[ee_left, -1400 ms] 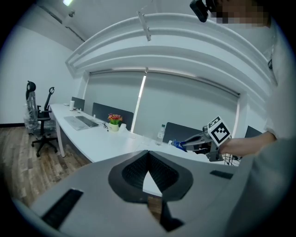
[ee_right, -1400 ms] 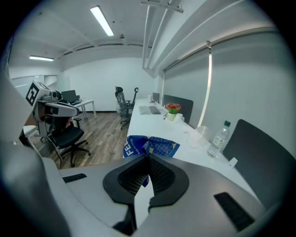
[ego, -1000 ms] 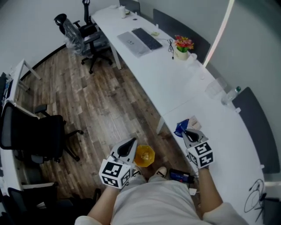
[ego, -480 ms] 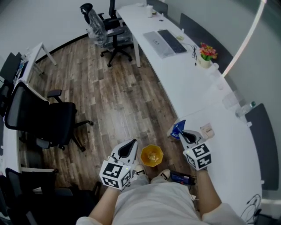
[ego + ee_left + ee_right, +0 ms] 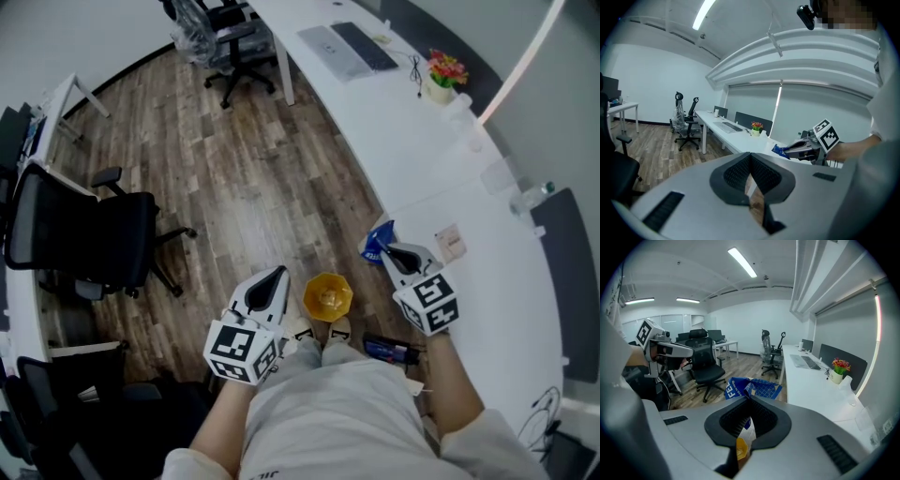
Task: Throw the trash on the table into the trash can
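Shifted since a second ago: wrapper (image 5: 379, 242), off the table (image 5: 412, 159) edge, out over the floor (image 5: 244, 187). Clamped in the tips of the right gripper (image 5: 388, 250), near the bin (image 5: 328, 295), to its right. Left gripper (image 5: 277, 276) at the bin's other side, jaws together, empty.

Left gripper (image 5: 277, 274): held low and close in front of my body, jaws pressed together, nothing between them. Right gripper (image 5: 384, 249): out ahead of my right forearm (image 5: 448, 389), nose pitched downward, jaws clamped tight on a blue wrapper (image 5: 754, 387). Both grippers point forward, well apart.
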Available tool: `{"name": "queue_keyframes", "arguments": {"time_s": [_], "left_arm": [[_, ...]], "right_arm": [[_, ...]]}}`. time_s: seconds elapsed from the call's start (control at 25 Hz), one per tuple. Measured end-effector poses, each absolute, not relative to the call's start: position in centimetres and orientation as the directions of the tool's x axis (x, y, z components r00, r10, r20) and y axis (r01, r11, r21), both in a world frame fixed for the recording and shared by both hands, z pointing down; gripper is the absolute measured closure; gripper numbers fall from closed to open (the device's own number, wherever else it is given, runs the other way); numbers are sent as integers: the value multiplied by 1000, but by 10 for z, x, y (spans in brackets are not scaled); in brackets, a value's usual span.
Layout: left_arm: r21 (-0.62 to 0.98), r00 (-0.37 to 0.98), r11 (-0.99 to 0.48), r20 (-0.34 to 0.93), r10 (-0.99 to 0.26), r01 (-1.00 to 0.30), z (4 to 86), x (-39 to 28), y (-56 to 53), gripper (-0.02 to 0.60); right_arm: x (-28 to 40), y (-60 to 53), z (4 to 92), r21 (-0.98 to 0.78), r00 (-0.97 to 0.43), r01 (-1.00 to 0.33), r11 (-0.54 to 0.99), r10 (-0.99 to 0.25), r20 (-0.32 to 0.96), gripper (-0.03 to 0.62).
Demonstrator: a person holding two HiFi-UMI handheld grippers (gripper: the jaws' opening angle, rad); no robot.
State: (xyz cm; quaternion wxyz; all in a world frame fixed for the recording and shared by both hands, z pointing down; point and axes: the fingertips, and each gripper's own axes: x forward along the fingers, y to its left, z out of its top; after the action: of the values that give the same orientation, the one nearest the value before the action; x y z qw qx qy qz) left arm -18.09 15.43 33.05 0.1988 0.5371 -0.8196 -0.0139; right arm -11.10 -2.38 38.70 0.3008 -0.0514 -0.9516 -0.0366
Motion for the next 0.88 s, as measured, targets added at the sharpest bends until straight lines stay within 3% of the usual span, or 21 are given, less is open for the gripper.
{"name": "queue_keyframes", "arguments": {"time_s": [0.88], "left_arm": [[303, -268, 418, 431, -862, -857, 441, -185, 156, 580]], "right_arm": [[-107, 33, 557, -24, -606, 375, 927, 265, 750, 563]]}}
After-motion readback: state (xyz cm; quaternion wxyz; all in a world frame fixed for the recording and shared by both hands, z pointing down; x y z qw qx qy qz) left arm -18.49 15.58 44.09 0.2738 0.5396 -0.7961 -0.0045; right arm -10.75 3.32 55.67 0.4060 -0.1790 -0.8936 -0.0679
